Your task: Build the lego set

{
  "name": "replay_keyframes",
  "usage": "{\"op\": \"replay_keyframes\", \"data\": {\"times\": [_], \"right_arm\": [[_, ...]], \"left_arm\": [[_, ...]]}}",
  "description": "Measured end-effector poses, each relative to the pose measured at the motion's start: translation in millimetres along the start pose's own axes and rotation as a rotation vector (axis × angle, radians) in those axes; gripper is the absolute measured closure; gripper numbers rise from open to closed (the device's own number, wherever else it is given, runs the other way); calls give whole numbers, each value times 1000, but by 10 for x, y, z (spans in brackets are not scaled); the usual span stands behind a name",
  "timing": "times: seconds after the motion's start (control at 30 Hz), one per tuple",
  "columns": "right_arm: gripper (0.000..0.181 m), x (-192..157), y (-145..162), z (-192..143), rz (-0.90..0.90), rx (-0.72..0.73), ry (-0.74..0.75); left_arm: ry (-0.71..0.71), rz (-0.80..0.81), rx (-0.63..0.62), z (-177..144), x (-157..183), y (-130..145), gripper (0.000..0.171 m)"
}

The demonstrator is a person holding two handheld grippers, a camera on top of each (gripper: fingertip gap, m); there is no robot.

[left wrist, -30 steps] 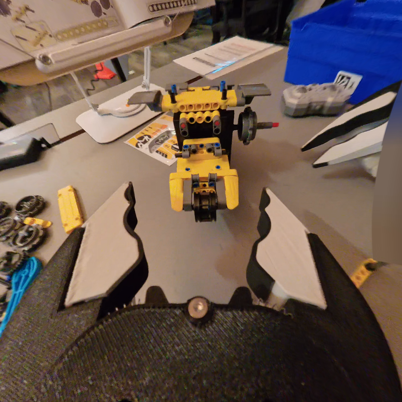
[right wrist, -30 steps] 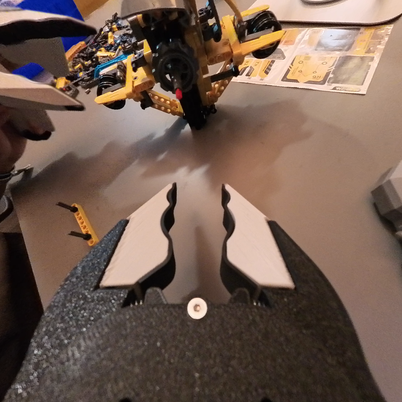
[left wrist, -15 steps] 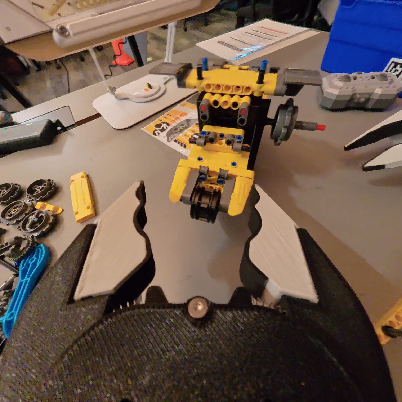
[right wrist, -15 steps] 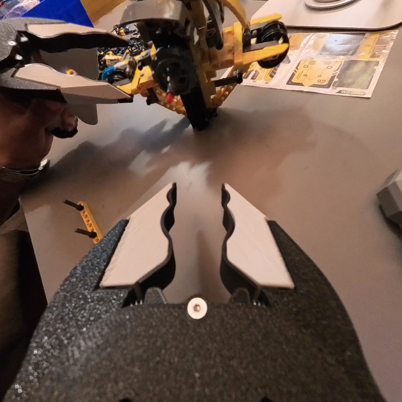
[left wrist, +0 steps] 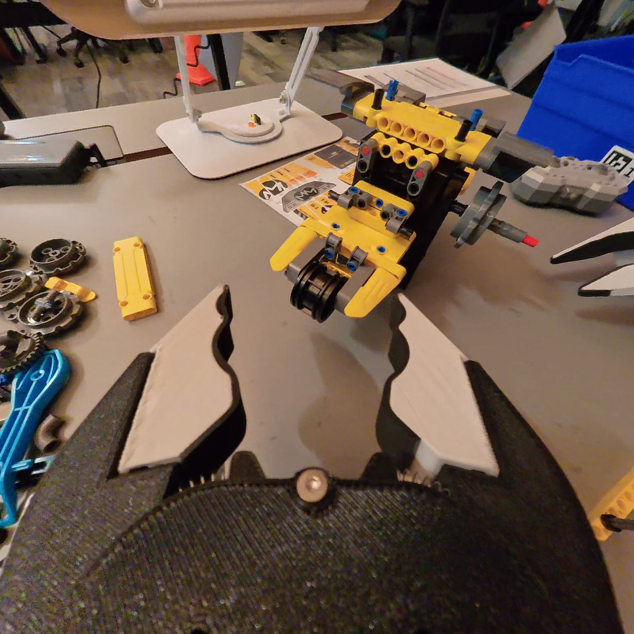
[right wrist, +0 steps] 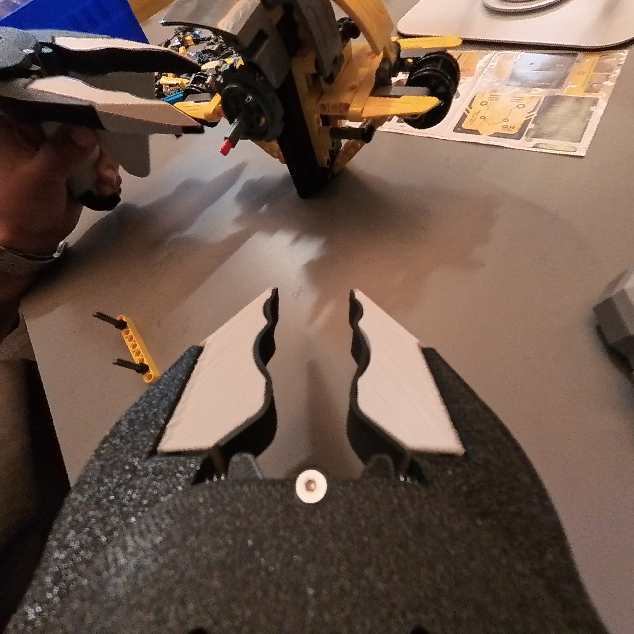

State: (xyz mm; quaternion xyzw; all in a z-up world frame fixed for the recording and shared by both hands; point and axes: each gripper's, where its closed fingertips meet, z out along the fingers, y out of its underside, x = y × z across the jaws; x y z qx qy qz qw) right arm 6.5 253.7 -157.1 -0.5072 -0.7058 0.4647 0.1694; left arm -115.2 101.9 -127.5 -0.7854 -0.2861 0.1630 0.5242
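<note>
- A workshop or lab is suggested by the grey surface (left wrist: pixel 206 219), strewn with loose gears (left wrist: pixel 51 305) and a sticker sheet (left wrist: pixel 302 192).
- A blue storage bin (left wrist: pixel 583 113) and a lamp base (left wrist: pixel 247 144) are seen; office chairs are glimpsed behind.

Glossy plastic brick model (left wrist: pixel 387 219) on a smooth matt table (left wrist: pixel 206 219) (gripper (left wrist: pixel 310 329) body grainy, rough).

Writing shows in three places around the yellow brick model (left wrist: pixel 384 212) and none of it is clear enough to read. A yellow-and-grey sticker sheet (left wrist: pixel 302 185) lies just beside the model. A white printed page (left wrist: pixel 429 77) lies behind it, and a black-and-white tag (left wrist: pixel 617 161) stands farther off, against the blue bin (left wrist: pixel 583 103).
</note>
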Motion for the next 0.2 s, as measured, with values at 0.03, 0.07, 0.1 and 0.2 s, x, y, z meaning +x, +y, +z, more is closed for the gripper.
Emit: {"op": "replay_keyframes", "data": {"times": [0.03,0.07,0.1,0.2], "right_arm": [[141,-1,1,1,-2,-1,1],[141,-2,3,2,-3,-2,2],[141,-3,4,4,-4,-3,2],[141,-5,8,7,-7,-7,3]], "left_arm": [[9,-3,3,0,12,-3,79],[14,-4,4,2,21,-5,77],[18,-4,4,5,30,-6,75],[29,5,15,10,70,-22,70]]}}
